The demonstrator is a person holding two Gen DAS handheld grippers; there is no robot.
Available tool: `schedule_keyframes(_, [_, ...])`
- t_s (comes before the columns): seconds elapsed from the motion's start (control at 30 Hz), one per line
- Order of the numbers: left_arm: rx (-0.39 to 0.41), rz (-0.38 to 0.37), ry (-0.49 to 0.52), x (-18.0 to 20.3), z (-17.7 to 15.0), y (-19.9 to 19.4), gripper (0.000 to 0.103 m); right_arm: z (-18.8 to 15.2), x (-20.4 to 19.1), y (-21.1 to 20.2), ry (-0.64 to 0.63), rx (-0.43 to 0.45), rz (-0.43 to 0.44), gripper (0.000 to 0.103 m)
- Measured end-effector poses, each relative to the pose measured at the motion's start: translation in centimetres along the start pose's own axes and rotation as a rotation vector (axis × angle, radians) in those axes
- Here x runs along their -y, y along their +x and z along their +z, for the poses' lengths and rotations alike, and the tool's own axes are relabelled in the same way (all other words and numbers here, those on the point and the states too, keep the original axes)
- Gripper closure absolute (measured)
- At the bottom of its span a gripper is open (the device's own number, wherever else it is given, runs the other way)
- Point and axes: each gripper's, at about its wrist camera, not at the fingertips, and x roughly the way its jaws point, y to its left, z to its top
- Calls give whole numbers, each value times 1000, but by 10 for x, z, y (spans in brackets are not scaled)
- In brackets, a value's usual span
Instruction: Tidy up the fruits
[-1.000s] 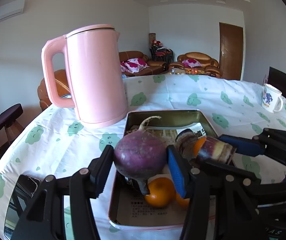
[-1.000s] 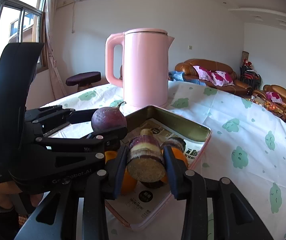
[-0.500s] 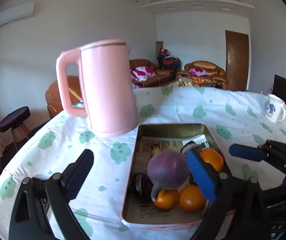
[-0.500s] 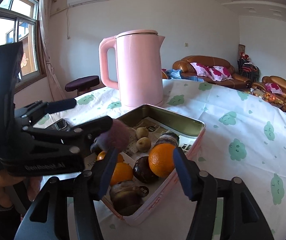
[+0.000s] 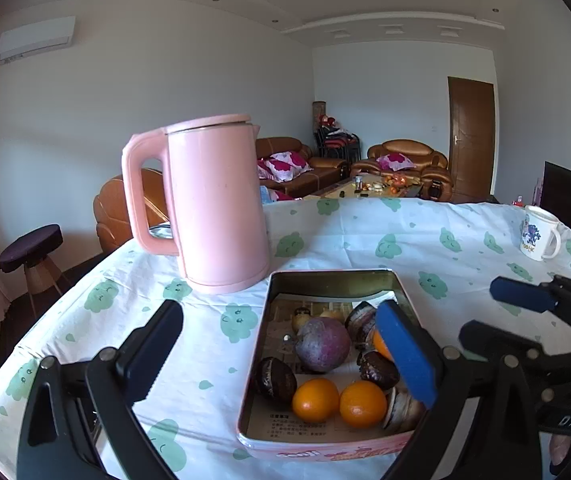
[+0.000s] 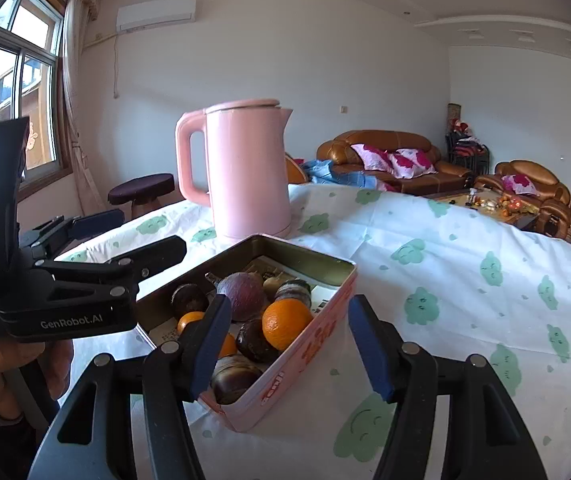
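Note:
A pink tin tray (image 5: 327,446) (image 6: 317,332) on the table holds a purple round root (image 5: 322,344) (image 6: 241,290), oranges (image 5: 315,399) (image 6: 285,322), dark brown fruits (image 5: 275,380) and a cut purple piece (image 6: 232,378). My left gripper (image 5: 281,352) is open and empty, above and in front of the tray. My right gripper (image 6: 297,344) is open and empty, over the tray's near right corner. The right gripper also shows in the left wrist view (image 5: 521,300), and the left gripper shows in the right wrist view (image 6: 101,236).
A tall pink kettle (image 5: 213,204) (image 6: 245,172) stands just behind the tray. A white printed mug (image 5: 539,234) stands at the table's far right. A dark stool (image 5: 31,244) is beyond the left edge. The tablecloth (image 6: 465,272) is white with green prints.
Both grippers opened and pulled back and up. The purple root left the left gripper and the cut purple piece left the right gripper; both now lie in the tray.

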Motion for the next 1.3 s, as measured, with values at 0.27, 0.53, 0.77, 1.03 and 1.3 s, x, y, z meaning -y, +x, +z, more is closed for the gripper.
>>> schedule_keyframes(0.27, [20,-8,9,6,1,-10,3,0,-2,-12,-22,25,-33,39])
schedule_keyframes(0.53, [25,-8,11,7,2,-12,2,1,1,-16,-5,38,-48,38])
schedule_keyframes(0.77, [23,-10,14,8,3,-12,2,1,5,-17,8,46,-54,38])
schedule_keyframes(1.03, [22,-8,16,10,4,-12,2,0,6,-20,12,56,-64,36])
schedule_keyframes(1.3, [19,-9,23,11,4,-11,0,0,8,-20,24,60,-70,31])
